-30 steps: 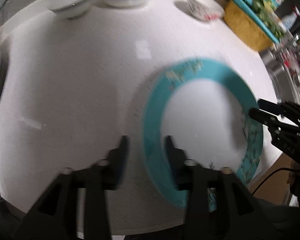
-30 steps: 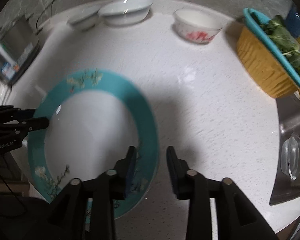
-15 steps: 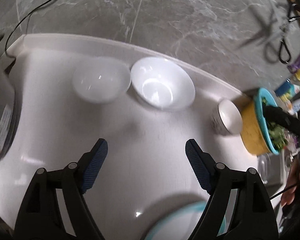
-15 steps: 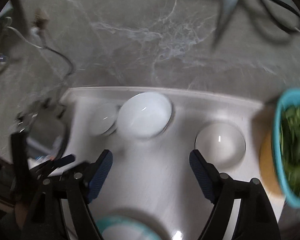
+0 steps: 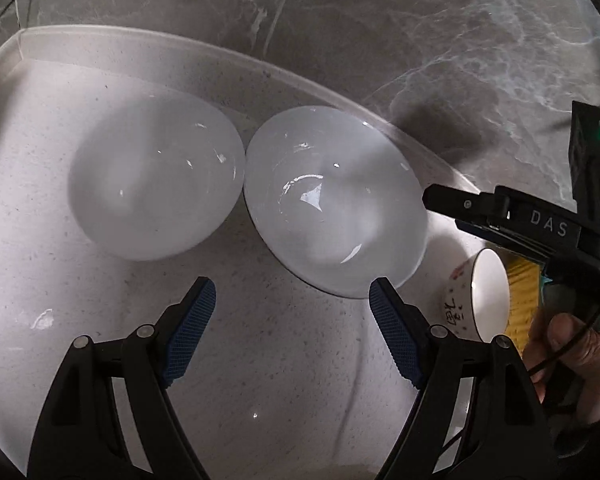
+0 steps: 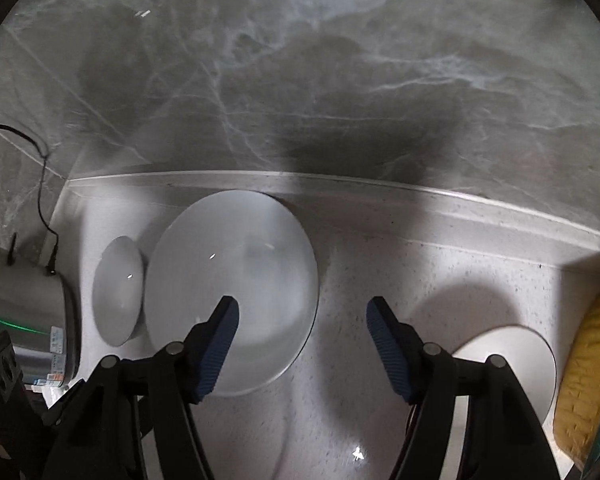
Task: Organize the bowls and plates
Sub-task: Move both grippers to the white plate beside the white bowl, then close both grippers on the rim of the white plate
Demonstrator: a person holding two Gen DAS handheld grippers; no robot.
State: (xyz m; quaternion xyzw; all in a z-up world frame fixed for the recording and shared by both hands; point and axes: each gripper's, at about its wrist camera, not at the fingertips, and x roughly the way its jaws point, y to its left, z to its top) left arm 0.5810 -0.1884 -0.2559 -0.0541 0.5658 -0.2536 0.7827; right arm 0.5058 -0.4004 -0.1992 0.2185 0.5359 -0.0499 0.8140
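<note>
Two plain white bowls stand side by side at the back of the white counter: a smaller bowl (image 5: 156,176) (image 6: 118,292) on the left and a larger bowl (image 5: 334,200) (image 6: 236,288) touching it. A small patterned bowl (image 5: 480,296) (image 6: 508,352) stands further right. My left gripper (image 5: 292,300) is open and empty, just short of the two white bowls. My right gripper (image 6: 302,312) (image 5: 444,212) hovers at the larger bowl's right rim. Its jaws are closing, the rim shows between them, and the pads do not press on it.
A grey marble wall (image 6: 340,80) rises right behind the bowls. A steel pot (image 6: 28,320) with a cable stands at the far left, and a yellow basket (image 6: 588,380) at the far right. A person's hand (image 5: 568,344) holds the right gripper.
A second ago both grippers were at the rim of a teal plate. Now the plate is out of view, both grippers have moved up to the white bowls, and their jaws stand wider.
</note>
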